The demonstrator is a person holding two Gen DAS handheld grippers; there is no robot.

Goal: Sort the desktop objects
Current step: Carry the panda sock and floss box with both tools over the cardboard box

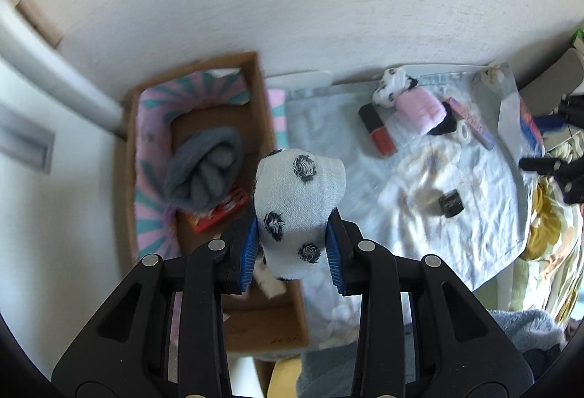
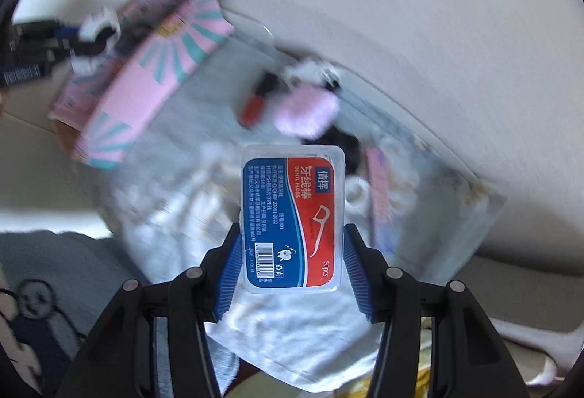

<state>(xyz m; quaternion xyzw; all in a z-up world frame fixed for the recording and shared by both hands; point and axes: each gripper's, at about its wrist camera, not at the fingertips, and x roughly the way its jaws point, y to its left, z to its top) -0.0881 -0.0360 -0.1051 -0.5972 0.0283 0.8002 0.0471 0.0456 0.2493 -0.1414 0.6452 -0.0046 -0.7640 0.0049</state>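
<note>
Because the left gripper point(image 1: 292, 248) clamps its jaws only on the lower part of the soft white sock with dark fuzzy spots point(image 1: 297, 208), the limp fabric could slip or snag on the wall of the brown cardboard box point(image 1: 264, 106) it hangs over, by the left edge of the bench. The right gripper point(image 2: 292, 263) holds the clear plastic dental-floss case with a red and blue label point(image 2: 294, 219) by its edges above the crumpled pale cloth point(image 2: 292, 336); the smooth plastic could twist free.

Only the left wrist view shows the box's inside: a rolled grey sock point(image 1: 206, 166) and a red packet point(image 1: 219, 211). Only the right view shows the case's label.
</note>
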